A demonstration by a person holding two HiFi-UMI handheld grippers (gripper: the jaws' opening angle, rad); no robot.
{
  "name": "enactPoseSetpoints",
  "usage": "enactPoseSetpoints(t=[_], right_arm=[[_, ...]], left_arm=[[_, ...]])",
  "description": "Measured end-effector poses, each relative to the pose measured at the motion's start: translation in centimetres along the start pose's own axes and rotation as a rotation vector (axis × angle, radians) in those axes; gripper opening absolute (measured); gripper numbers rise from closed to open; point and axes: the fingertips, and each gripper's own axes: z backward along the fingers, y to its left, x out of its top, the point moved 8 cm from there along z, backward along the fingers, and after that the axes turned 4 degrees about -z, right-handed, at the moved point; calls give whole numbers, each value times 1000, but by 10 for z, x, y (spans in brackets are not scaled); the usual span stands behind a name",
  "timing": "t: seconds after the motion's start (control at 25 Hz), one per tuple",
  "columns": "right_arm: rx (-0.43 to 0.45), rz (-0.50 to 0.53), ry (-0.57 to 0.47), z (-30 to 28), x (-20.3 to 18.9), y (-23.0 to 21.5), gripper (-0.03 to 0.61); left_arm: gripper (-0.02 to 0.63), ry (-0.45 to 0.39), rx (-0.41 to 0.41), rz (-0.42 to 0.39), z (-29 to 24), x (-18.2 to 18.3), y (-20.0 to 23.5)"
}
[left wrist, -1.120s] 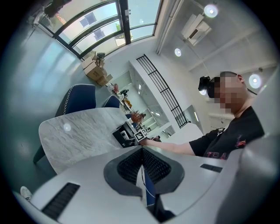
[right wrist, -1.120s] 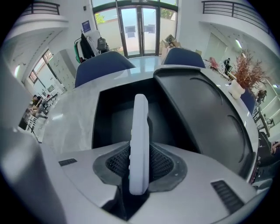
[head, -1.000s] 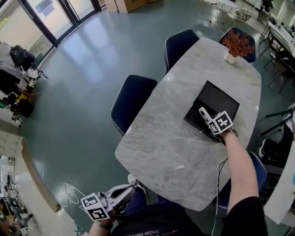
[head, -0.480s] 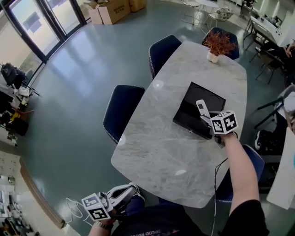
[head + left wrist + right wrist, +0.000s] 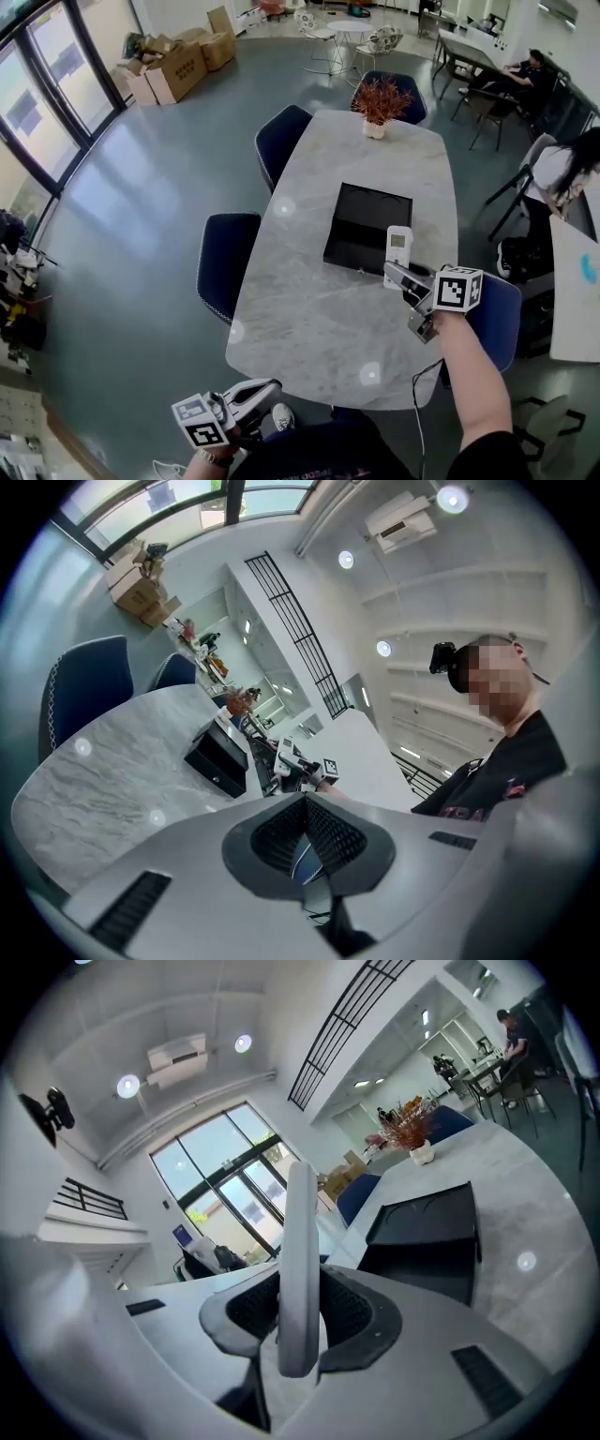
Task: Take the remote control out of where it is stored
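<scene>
A white remote control [image 5: 398, 251] stands upright above the marble table [image 5: 309, 309], just off the near right corner of the black storage box [image 5: 367, 228]. My right gripper [image 5: 401, 274] is shut on the remote's lower end. In the right gripper view the remote [image 5: 300, 1241] shows edge-on between the pads, with the black box [image 5: 427, 1232] behind it. My left gripper [image 5: 251, 396] hangs low at the near left, below the table's edge, jaws together and nothing in them. In the left gripper view its pads [image 5: 281, 832] meet at the tip.
A potted plant with reddish leaves [image 5: 380, 101] stands at the table's far end. Blue chairs [image 5: 225, 258] [image 5: 281, 139] line the left side, and another [image 5: 495, 314] is under my right arm. A person [image 5: 562, 178] sits at the right. Cardboard boxes [image 5: 169, 66] lie far left.
The right gripper has lifted the remote out of the black box and drawn it toward the near right of the table. The left gripper has stayed where it was.
</scene>
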Motion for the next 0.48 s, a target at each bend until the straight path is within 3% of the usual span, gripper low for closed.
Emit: enactPoseSetpoints(t=[0.2, 0.36, 0.48], right_arm=[[81, -61, -71, 17, -29, 32, 112], [150, -147, -108, 38, -114, 89, 112], [168, -179, -128, 45, -153, 121, 112]], left_arm=[[5, 49, -77, -15, -25, 21, 11], [6, 79, -144, -29, 12, 2, -7], [6, 94, -176, -30, 27, -4, -12]])
